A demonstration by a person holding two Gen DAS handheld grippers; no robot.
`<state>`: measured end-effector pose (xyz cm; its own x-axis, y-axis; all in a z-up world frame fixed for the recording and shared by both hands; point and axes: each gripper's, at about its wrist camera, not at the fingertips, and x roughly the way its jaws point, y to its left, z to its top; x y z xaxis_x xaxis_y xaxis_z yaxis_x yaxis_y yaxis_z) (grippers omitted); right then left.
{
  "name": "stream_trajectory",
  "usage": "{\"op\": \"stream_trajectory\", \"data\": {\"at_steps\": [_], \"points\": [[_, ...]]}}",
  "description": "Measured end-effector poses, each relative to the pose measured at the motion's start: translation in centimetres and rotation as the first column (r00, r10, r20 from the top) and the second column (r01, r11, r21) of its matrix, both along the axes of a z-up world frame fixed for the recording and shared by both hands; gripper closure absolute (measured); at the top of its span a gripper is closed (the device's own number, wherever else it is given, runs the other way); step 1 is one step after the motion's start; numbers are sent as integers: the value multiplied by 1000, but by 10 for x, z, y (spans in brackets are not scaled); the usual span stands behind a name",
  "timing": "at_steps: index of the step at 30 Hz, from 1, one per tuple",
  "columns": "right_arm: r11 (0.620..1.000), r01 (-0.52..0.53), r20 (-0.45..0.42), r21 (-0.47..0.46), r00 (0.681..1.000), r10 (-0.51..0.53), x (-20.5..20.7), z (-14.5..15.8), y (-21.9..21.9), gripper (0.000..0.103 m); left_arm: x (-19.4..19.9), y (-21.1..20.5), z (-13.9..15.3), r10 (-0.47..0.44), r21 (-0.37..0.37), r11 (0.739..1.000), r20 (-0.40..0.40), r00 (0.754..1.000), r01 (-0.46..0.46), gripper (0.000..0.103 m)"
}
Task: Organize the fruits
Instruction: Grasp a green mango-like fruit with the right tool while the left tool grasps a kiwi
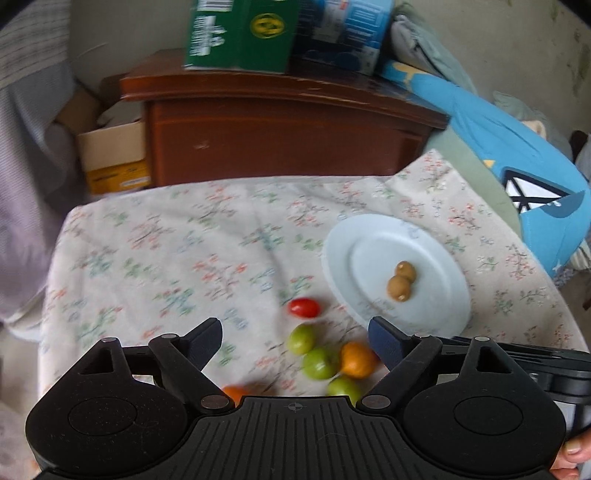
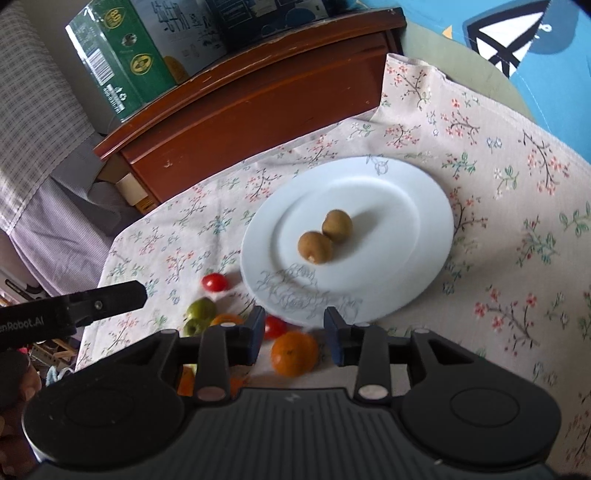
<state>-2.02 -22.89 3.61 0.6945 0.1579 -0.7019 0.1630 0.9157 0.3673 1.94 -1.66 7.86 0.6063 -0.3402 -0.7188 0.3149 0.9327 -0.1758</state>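
Note:
A white plate (image 1: 343, 236) (image 2: 424, 221) on the flowered tablecloth (image 1: 166, 251) holds two brown fruits (image 1: 400, 282) (image 2: 315, 246) side by side. Left of the plate lie a red tomato (image 1: 304, 307) (image 2: 214, 282), three green fruits (image 1: 319, 363) and an orange fruit (image 1: 356, 359). My left gripper (image 1: 295, 332) hovers open over this pile, with nothing between its pads. My right gripper (image 2: 295, 325) is open too. An orange (image 2: 294, 352) and a second red tomato (image 2: 275, 326) lie on the cloth between its fingers, and the pads press on neither. A finger of the left gripper (image 2: 122, 295) shows at the left of the right wrist view.
A dark wooden cabinet (image 1: 280, 136) stands behind the table with a green carton (image 1: 240, 33) and a blue box (image 1: 347, 33) on top. A cardboard box (image 1: 114, 155) sits to its left. Blue fabric (image 1: 517, 166) lies at the right. Another orange fruit (image 1: 236, 391) peeks from under the left gripper.

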Motion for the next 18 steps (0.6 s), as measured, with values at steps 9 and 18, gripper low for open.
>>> {"op": "stream_trajectory", "data": {"at_steps": [9,18], "points": [[999,-45,-19,5,999,45,-30,-6,25,63,-11,42,-12,113,9,994,-41,993,-113,15],[995,-103,-25,-8,994,102,-55,-11,48,63,-17,62,-28,131,82,988,-42,990,-127,15]]}}
